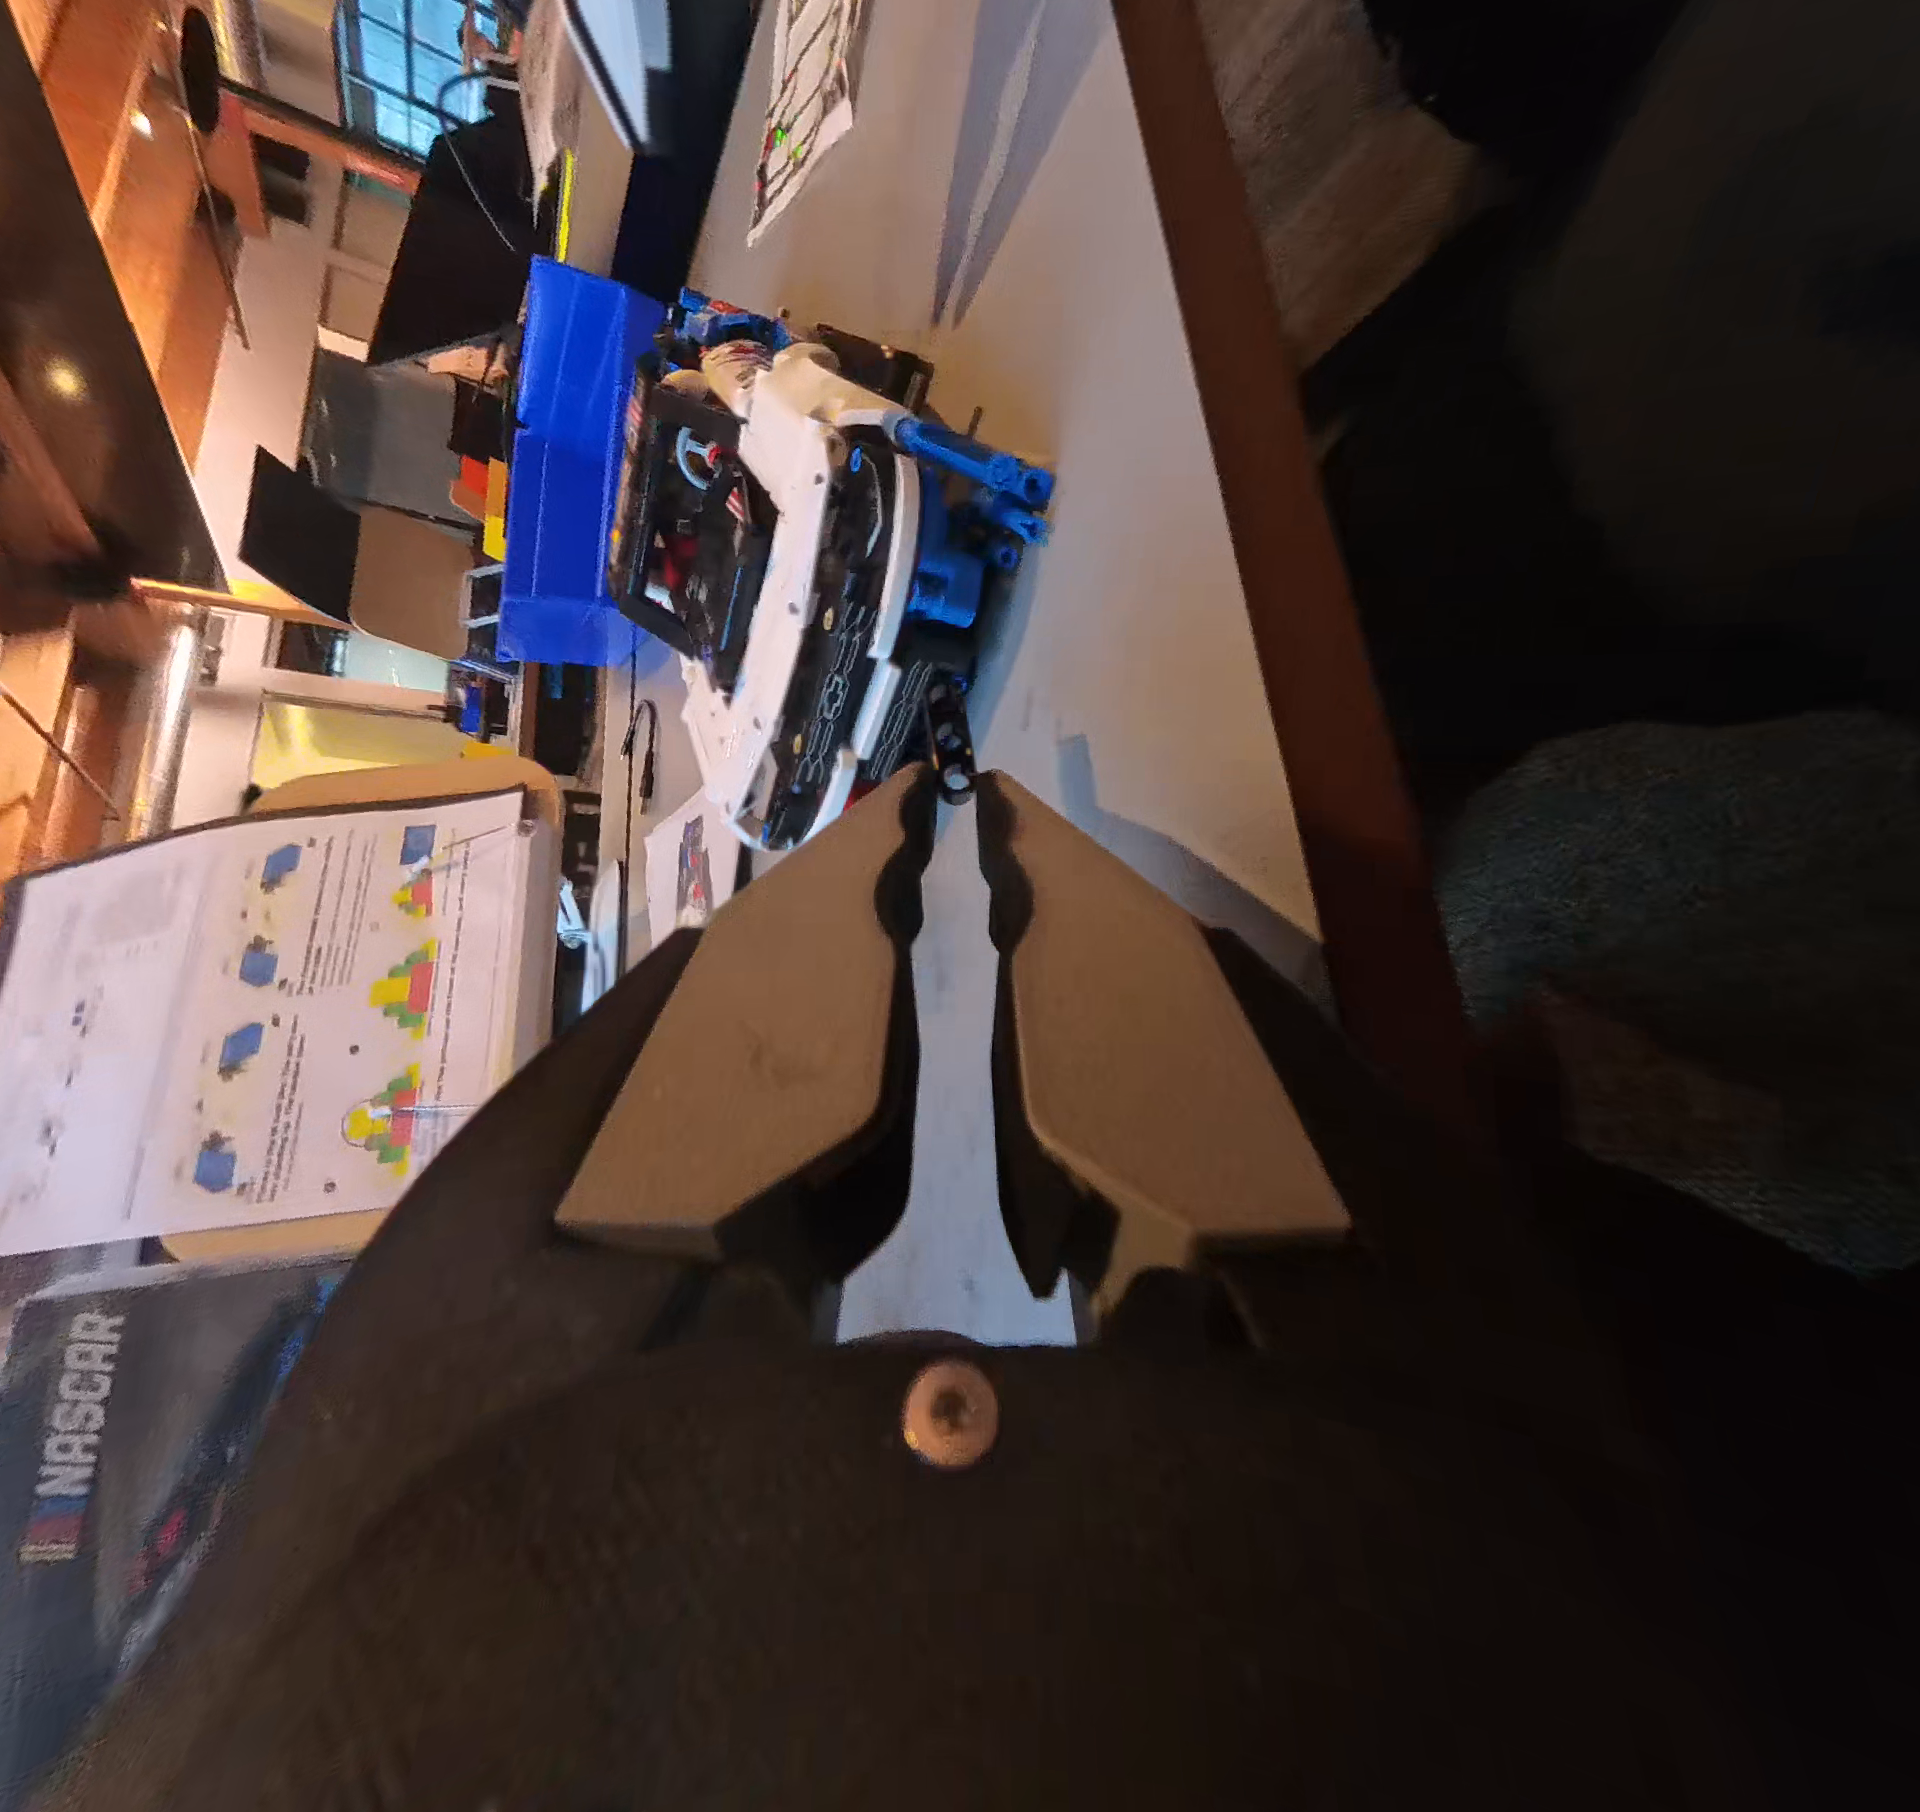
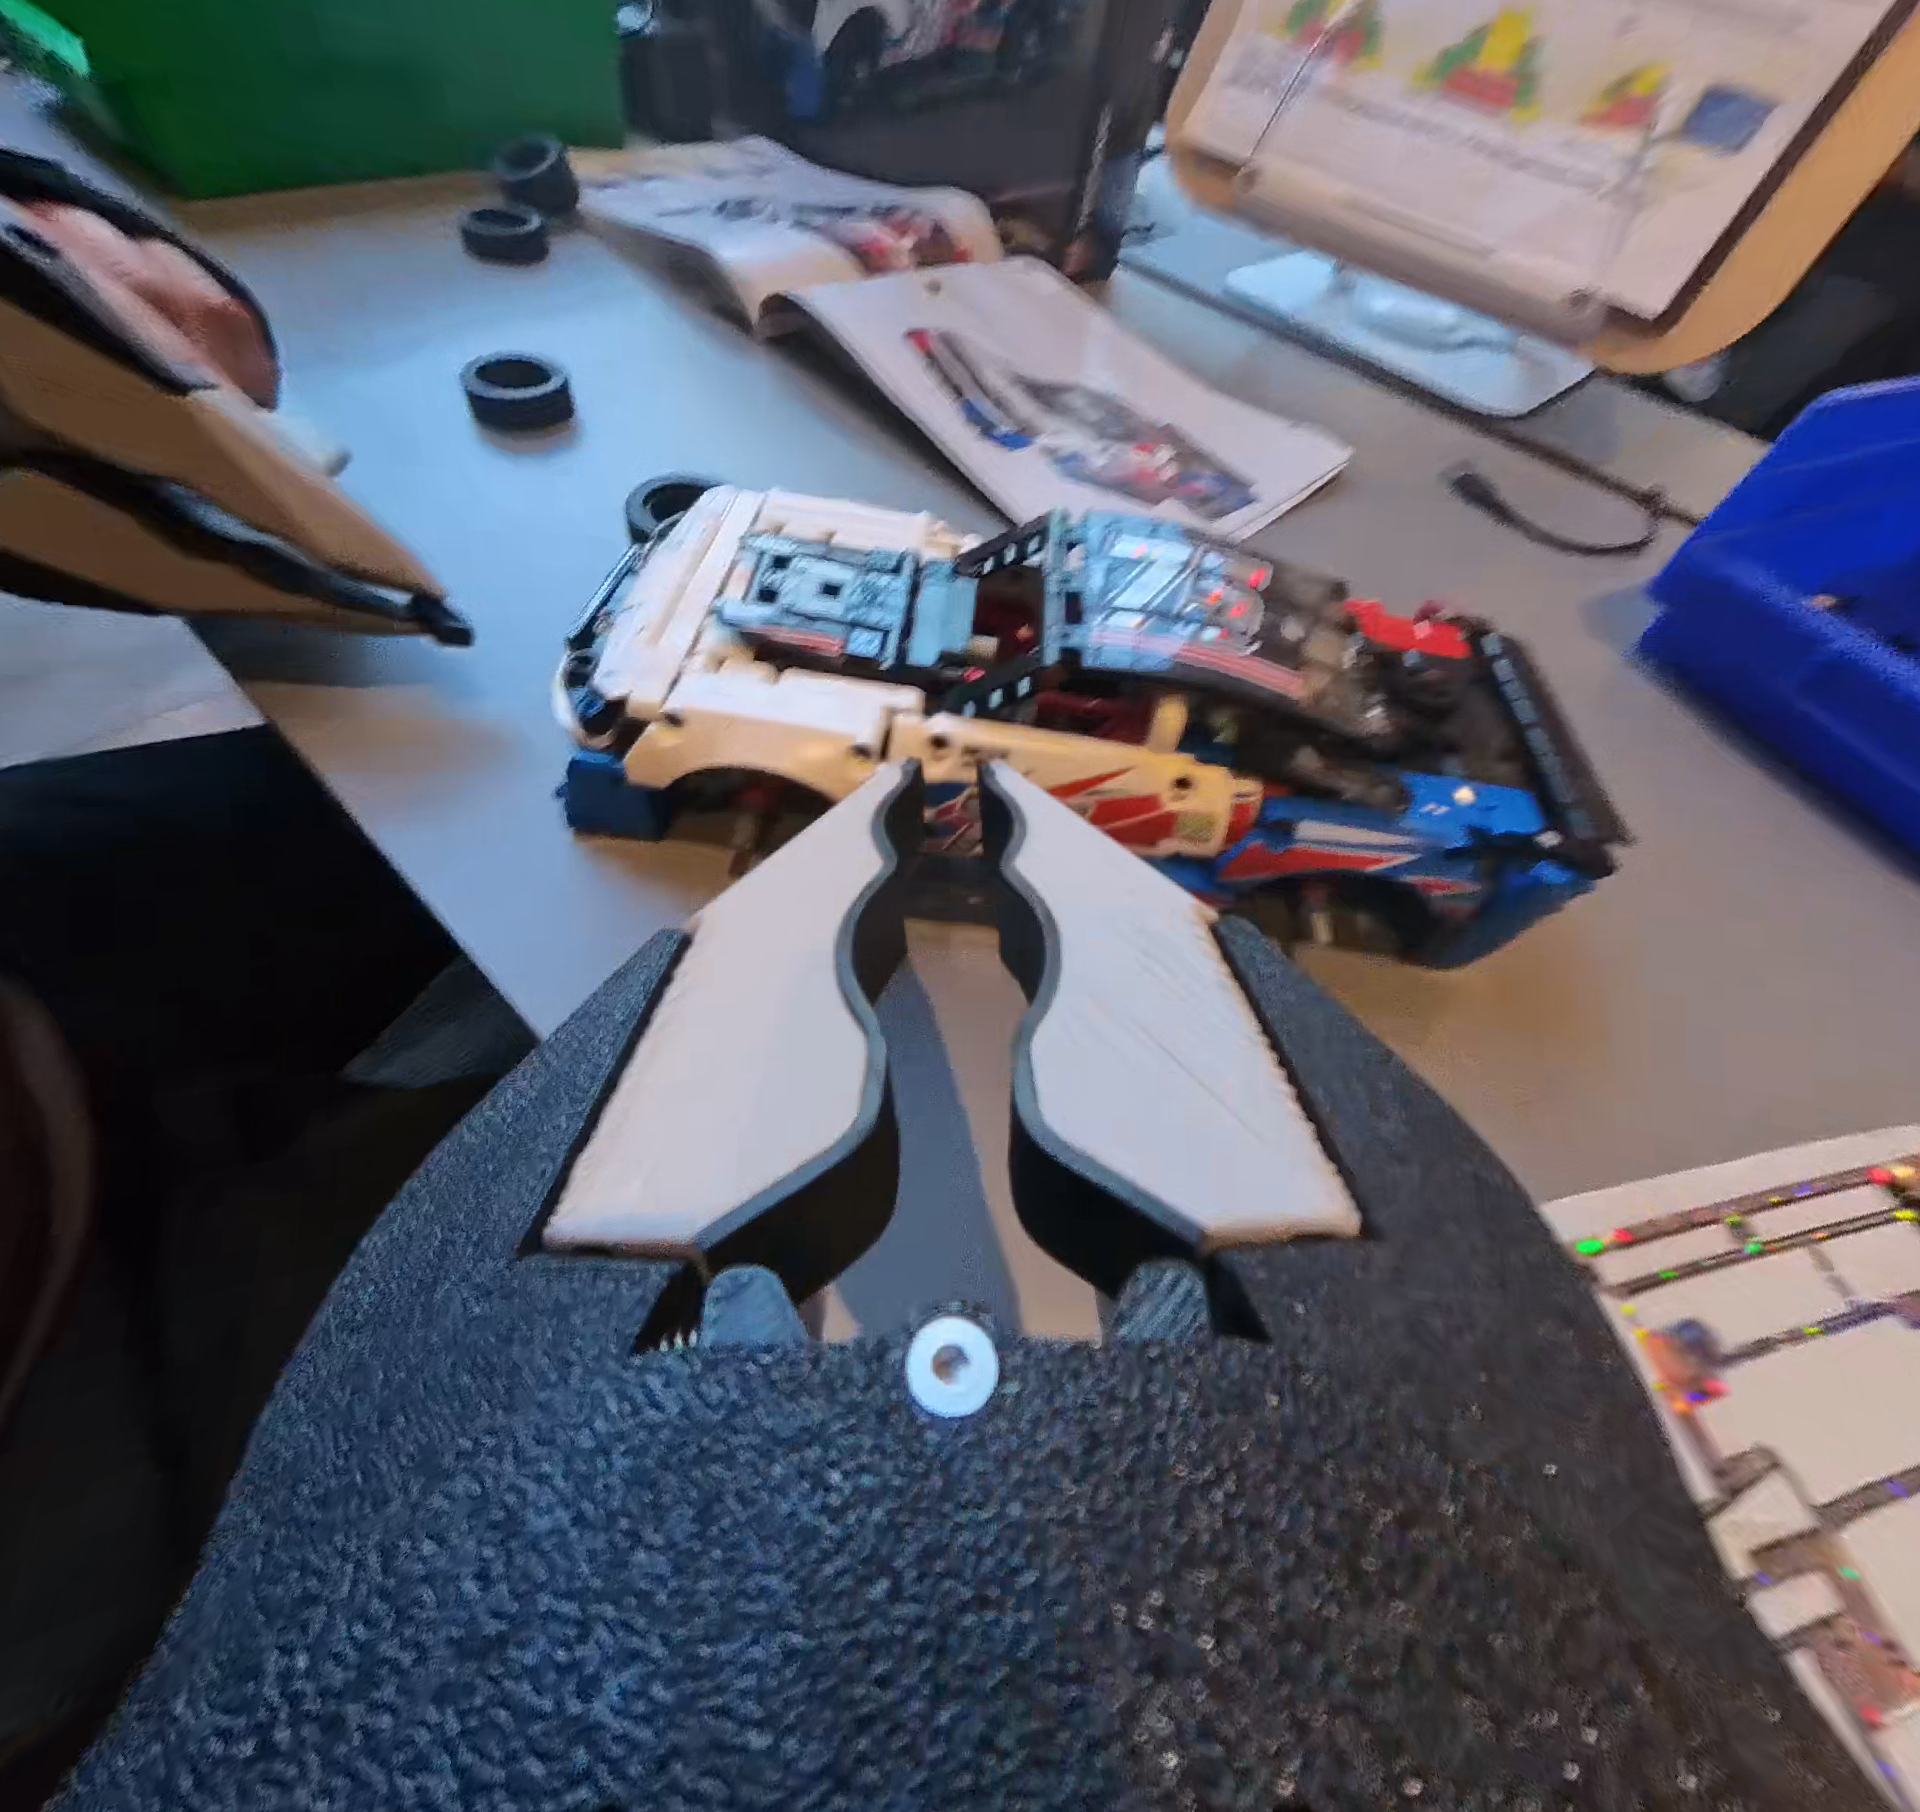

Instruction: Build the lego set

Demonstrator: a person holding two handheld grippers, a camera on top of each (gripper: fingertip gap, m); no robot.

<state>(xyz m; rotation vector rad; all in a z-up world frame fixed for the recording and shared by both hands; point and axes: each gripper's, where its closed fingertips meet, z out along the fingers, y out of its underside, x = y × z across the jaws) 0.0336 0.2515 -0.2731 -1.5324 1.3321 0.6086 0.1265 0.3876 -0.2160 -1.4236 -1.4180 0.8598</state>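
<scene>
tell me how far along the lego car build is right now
Mostly built: the car has its white and blue body, roof and rear panel on. In hand: the left gripper pinches a small black beam near the car's front; the right gripper hovers by its side, slightly open and empty. Left: the wheel arches look empty, and loose tyres still lie on the table.

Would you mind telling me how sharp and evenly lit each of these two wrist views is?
Left wrist view: rolled sideways, right side lost in deep shadow, warm glare at left, the white, black and blue lego car fairly sharp, the propped instruction sheet smeared. Right wrist view: evenly lit but motion-blurred throughout, car and open booklet soft, edges bowed by the wide lens.
</scene>
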